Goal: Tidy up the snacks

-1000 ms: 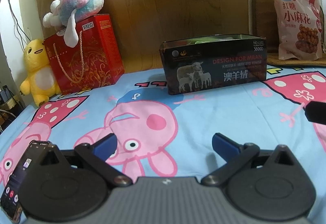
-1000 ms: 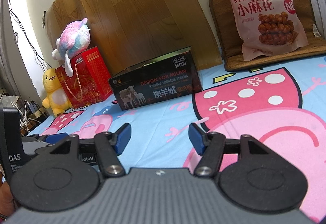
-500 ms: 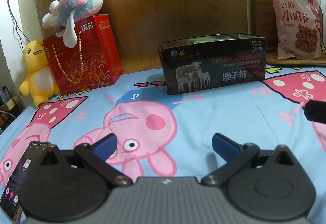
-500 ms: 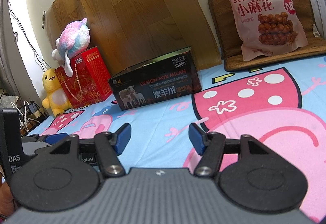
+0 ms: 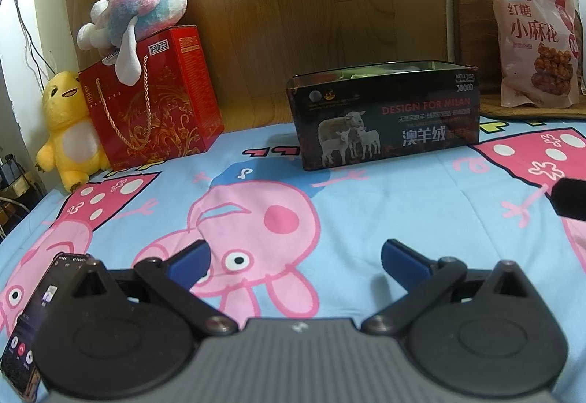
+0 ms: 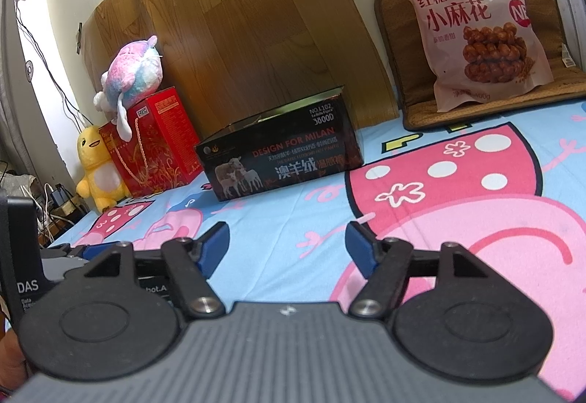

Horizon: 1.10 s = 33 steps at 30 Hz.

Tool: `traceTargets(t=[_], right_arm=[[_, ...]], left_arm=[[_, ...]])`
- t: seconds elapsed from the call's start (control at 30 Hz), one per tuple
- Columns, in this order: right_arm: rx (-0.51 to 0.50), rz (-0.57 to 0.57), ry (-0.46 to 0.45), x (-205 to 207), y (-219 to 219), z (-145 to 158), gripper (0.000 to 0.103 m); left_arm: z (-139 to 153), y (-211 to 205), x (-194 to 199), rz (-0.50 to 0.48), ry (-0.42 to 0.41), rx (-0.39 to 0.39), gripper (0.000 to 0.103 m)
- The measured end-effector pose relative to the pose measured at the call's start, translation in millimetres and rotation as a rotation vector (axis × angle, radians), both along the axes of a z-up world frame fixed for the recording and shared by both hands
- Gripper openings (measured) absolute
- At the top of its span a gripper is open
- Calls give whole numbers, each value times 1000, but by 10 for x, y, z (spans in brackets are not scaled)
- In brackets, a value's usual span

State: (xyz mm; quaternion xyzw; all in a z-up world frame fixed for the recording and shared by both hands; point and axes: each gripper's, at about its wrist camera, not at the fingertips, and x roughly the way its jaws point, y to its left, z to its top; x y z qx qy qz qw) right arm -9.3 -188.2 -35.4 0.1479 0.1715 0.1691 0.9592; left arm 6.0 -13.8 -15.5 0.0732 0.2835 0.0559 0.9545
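A pink snack bag point(image 5: 534, 44) of fried dough twists leans upright on a brown cushion at the far right; it also shows in the right wrist view point(image 6: 483, 22). A black open-topped box point(image 5: 384, 110) with sheep on its side stands on the cartoon bedsheet; it also shows in the right wrist view point(image 6: 282, 161). Something pale green shows just inside its rim. My left gripper point(image 5: 295, 262) is open and empty, low over the sheet. My right gripper point(image 6: 287, 245) is open and empty, well short of the box and the bag.
A red gift bag point(image 5: 154, 103) with a pink-blue plush point(image 5: 143, 7) on top and a yellow plush point(image 5: 67, 132) stand at the far left. A phone point(image 5: 33, 322) lies by my left gripper. A wooden board point(image 5: 311, 0) leans on the wall behind.
Almost nothing has changed; the left view has shifted very slightly. Both grippers stay open and empty.
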Motion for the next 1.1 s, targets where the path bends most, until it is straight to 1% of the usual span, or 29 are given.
traceTargets(t=[1.1], right_arm=[[2,11,0,11,-4,-11,73]], left_arm=[[11,-10,-10,4,-9,9,103]])
